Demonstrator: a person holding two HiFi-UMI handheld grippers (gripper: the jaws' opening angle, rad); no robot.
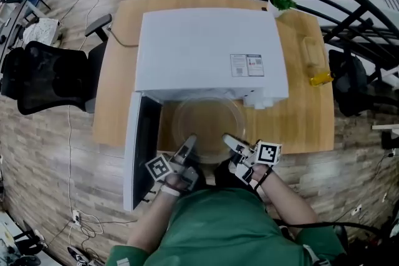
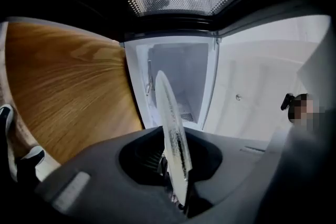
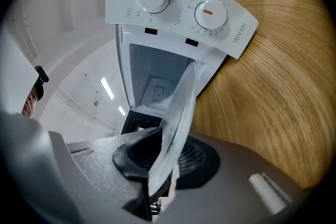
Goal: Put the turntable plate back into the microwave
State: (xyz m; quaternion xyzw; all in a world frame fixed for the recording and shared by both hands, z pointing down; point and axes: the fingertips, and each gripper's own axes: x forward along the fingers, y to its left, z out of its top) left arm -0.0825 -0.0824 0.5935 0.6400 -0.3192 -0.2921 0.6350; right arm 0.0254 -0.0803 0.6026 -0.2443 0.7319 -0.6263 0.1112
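- Head view: the glass turntable plate (image 1: 207,126) hangs level just in front of the open mouth of the white microwave (image 1: 212,53). It is above the bare wooden table (image 1: 305,124), and its far rim is at the oven's front edge.
- The left gripper (image 1: 187,147) pinches the plate's near-left rim and the right gripper (image 1: 232,142) its near-right rim, so both sit on the person's side of the disc.
- Left gripper view: the jaws are clamped on the glass edge, which runs edge-on straight ahead into the lit cavity (image 2: 181,78).
- Right gripper view: its jaws are likewise closed on the rim. The plate points at the cavity opening beside the control panel (image 3: 178,5) with its two dials.
- The relation that matters is that the cavity lies directly beyond the plate's far rim, in line with both grippers, so the plate likely has to go forward, flat, rim first.
- Neither hand is clearly nearer; they flank the plate about evenly.
- The open door (image 1: 141,146) stands just beside the left gripper — probably the tighter side.
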